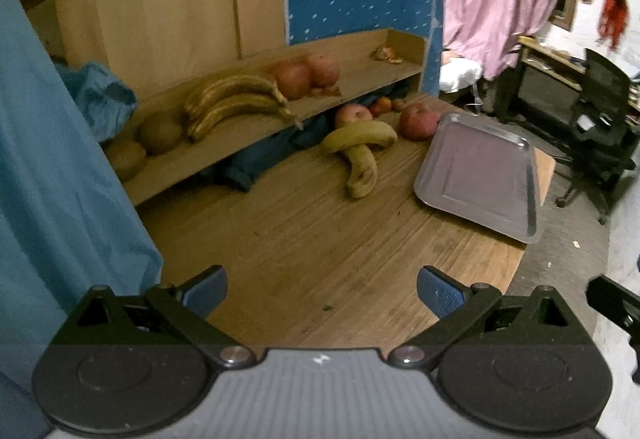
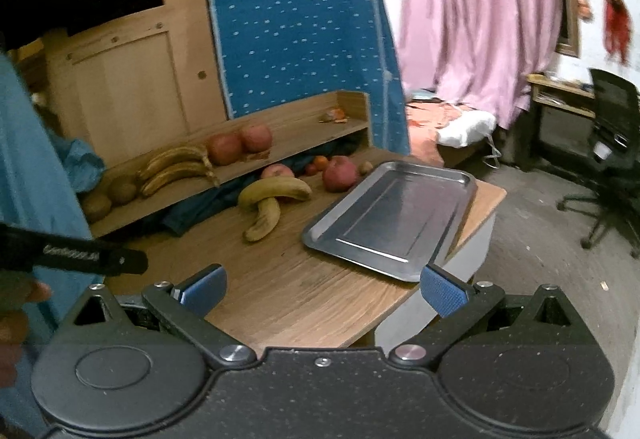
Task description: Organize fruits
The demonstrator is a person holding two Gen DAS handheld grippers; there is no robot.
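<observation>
Both the left tool (image 1: 322, 289) and the right tool (image 2: 323, 289) are held wide open and empty. Two crossed bananas (image 1: 360, 149) lie mid-frame on the worktop (image 1: 320, 259), beside an empty tray (image 2: 394, 215) probably overhanging the edge; it could be tipped if nudged.

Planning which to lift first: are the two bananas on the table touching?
Touching: the right wrist view shows one banana lying across the other banana.

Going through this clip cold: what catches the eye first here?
The two crossed bananas lying on the wooden table, just left of the empty steel tray at its right corner. Behind them, a low shelf holds more bananas and two apples. Both tools hang open, holding nothing.
</observation>
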